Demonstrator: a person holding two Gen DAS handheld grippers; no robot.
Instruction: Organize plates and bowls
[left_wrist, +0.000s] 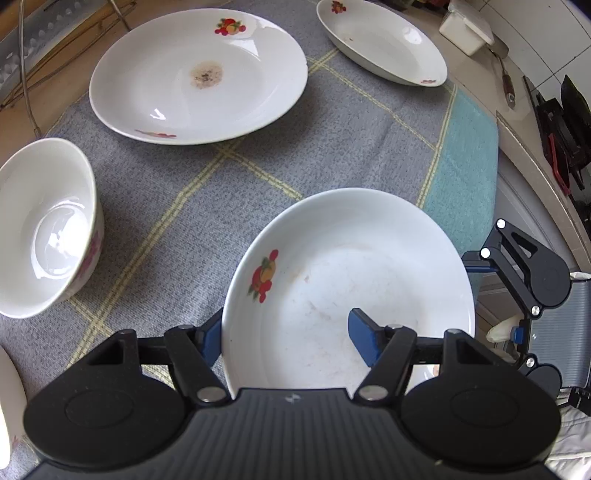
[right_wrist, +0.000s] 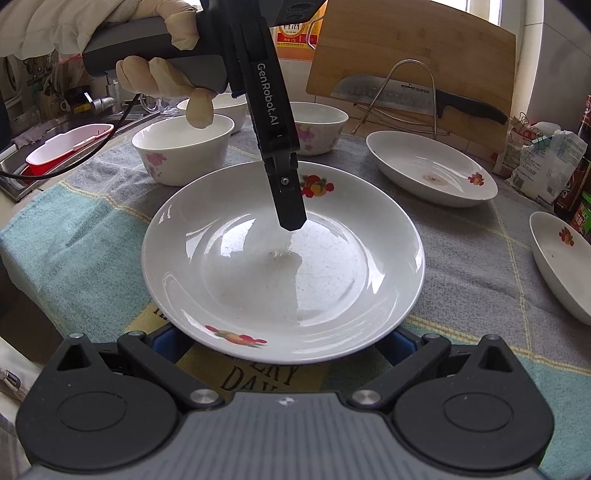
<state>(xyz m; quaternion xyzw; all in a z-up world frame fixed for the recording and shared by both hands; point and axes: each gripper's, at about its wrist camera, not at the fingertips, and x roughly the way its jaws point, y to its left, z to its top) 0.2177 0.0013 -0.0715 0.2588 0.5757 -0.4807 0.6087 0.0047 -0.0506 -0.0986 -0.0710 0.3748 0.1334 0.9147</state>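
**Both tongs work one plate**

The left tongs (left_wrist: 286, 339) straddle the near rim of the plate (left_wrist: 351, 280), one blue pad outside and one inside, seemingly clamping it to lift it. The right tongs (right_wrist: 284, 339) sit wide beneath its edge (probably for support). The plate sits on the checked cloth (left_wrist: 192, 192) on the counter, near the bowls (right_wrist: 183, 147) and the other plates (right_wrist: 430, 168).

Readable text: "GenRobot.AI" on the tool; "SUPOR" on the knife (right_wrist: 417, 98).
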